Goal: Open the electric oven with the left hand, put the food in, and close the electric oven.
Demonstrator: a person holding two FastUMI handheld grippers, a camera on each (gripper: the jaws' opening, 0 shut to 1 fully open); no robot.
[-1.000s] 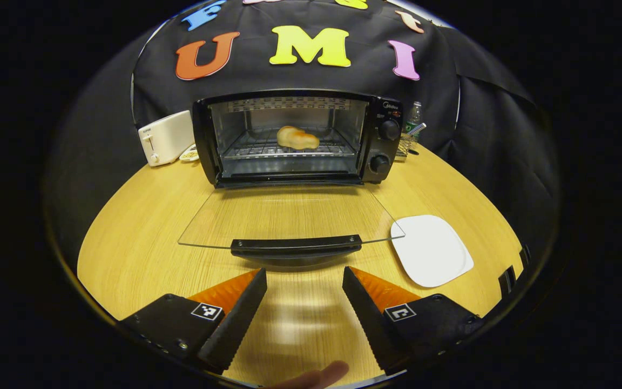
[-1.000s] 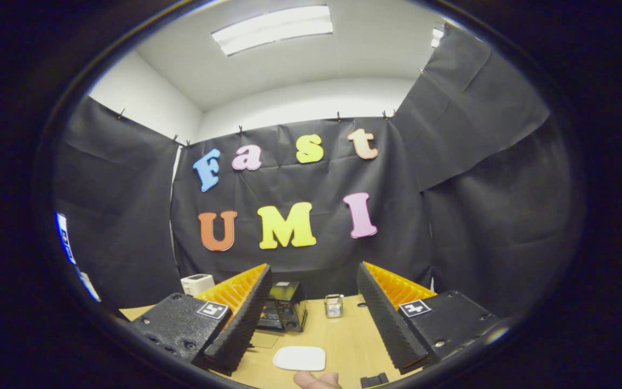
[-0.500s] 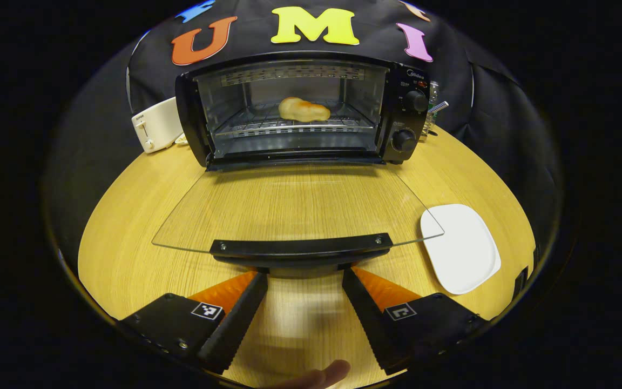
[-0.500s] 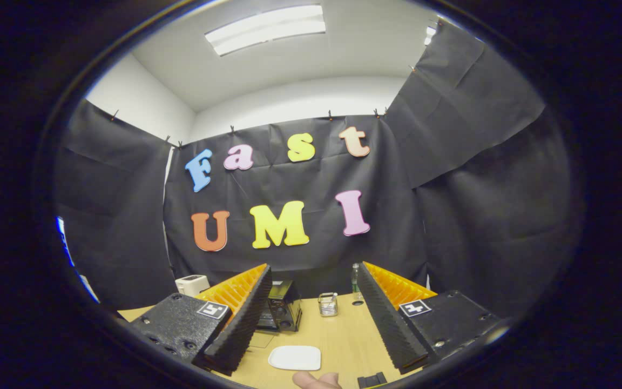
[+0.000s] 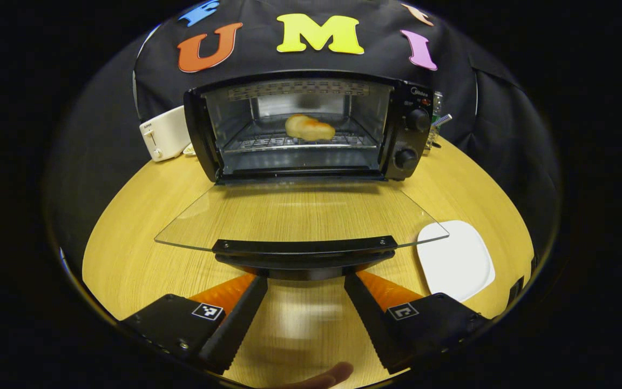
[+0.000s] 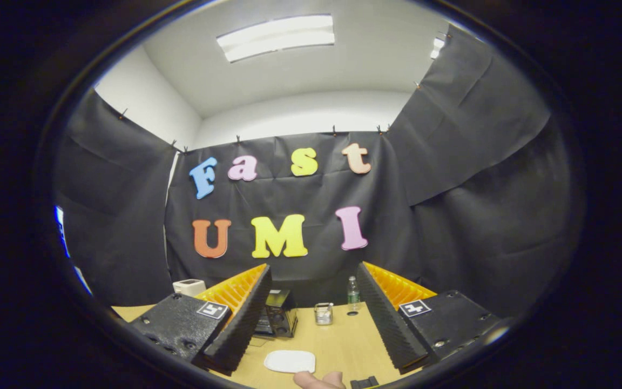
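Observation:
The black electric oven (image 5: 405,127) stands at the back of the wooden table with its glass door (image 5: 300,210) folded down flat. A golden piece of bread (image 5: 309,127) lies on the wire rack inside. My left gripper (image 5: 305,281) is open, its fingertips just under the door's black handle (image 5: 304,247), not pressing on it. My right gripper (image 6: 313,270) is open and empty, held high and tilted up toward the cloth wall. In the right gripper view the oven (image 6: 278,319) appears small between the fingers.
An empty white plate (image 5: 455,259) lies right of the door, also as the plate (image 6: 290,361) in the right gripper view. A white toaster (image 5: 164,133) stands left of the oven. A small wire basket (image 6: 323,313) and a water bottle (image 6: 352,293) sit behind.
My left gripper moved forward until its tips came under the door handle; the handle now sits slightly higher. The right gripper drifted a little, staying open.

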